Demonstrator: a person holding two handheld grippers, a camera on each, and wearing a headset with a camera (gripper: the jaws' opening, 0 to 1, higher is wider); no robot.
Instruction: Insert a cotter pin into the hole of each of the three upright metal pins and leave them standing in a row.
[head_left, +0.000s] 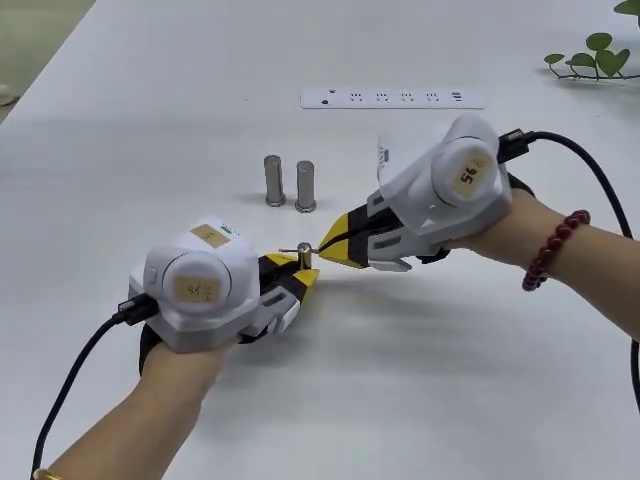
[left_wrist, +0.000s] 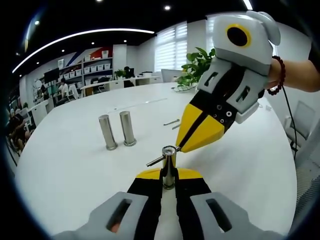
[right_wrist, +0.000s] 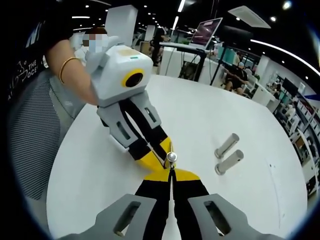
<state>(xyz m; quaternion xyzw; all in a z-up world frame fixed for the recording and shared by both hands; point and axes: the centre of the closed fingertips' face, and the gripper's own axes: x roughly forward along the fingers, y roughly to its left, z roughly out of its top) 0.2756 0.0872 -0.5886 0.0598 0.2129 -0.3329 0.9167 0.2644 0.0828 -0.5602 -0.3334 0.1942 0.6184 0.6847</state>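
My left gripper (head_left: 300, 272) is shut on a short metal pin (left_wrist: 169, 167) and holds it upright just above the white table (head_left: 420, 380). A thin cotter pin (left_wrist: 156, 160) passes through the hole near that pin's top, its end sticking out on the far side. My right gripper (head_left: 328, 250) is shut on the cotter pin's other end, its yellow tips (left_wrist: 200, 127) right against the pin's head (right_wrist: 171, 157). Two more metal pins (head_left: 274, 180) (head_left: 305, 186) stand upright side by side a little behind. No cotter pin shows in them.
A white power strip (head_left: 392, 98) lies at the back of the table. A green plant (head_left: 595, 58) sits at the far right edge. Two thin metal pieces (left_wrist: 171, 122) lie on the table beyond the held pin. A cable (head_left: 600, 190) trails from each gripper.
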